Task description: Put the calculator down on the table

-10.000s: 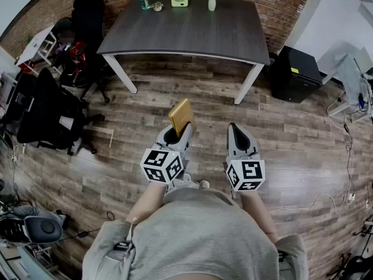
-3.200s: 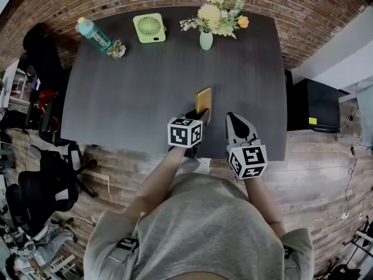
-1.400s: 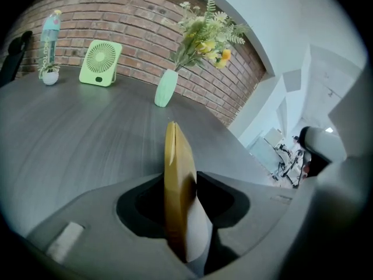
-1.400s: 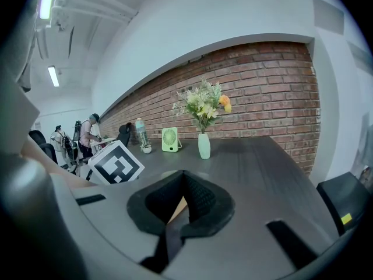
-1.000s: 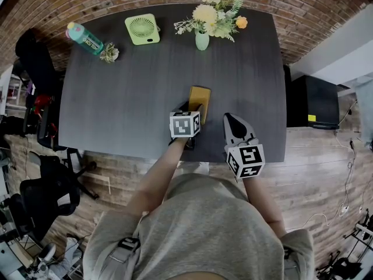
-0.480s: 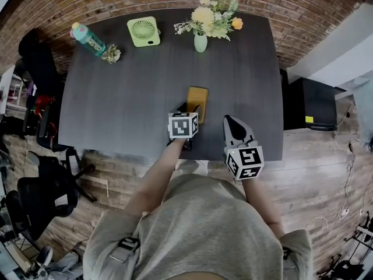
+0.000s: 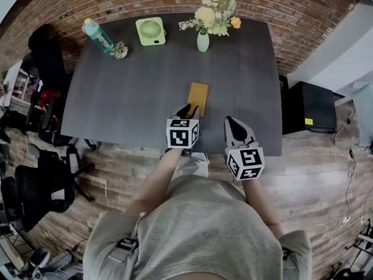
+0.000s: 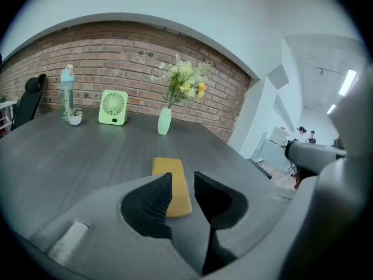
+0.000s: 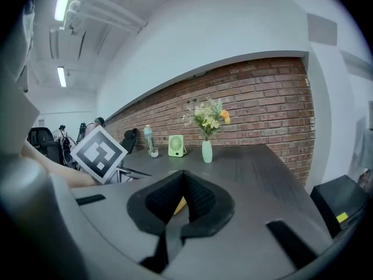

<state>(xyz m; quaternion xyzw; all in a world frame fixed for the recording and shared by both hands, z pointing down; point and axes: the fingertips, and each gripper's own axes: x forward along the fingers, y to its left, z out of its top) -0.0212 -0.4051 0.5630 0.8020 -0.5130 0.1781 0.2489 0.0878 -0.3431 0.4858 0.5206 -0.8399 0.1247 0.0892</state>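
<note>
The yellow calculator [image 7: 198, 98] lies flat on the dark table [image 7: 134, 98], near its front middle. My left gripper [image 7: 187, 109] hovers just short of the calculator's near end, apart from it. Its jaws are closing with a gap still between them and nothing in that gap. In the left gripper view the calculator [image 8: 168, 168] shows on the tabletop beyond the left gripper [image 8: 182, 179]. My right gripper [image 7: 230, 121] hangs over the table's front edge to the right, shut and empty. A yellow sliver of the calculator [image 9: 180, 204] peeks past the right gripper [image 9: 183, 177].
Along the table's far edge stand a teal bottle [image 7: 98, 35], a small potted plant [image 7: 120, 50], a green fan [image 7: 150, 30] and a vase of flowers [image 7: 203, 39]. A black cabinet [image 7: 306, 107] sits right of the table. Office chairs [image 7: 26, 191] crowd the left floor.
The left gripper has drawn back toward me and lifted away from the calculator, and its jaws have narrowed. The calculator stays flat on the table. The right gripper shifted slightly.
</note>
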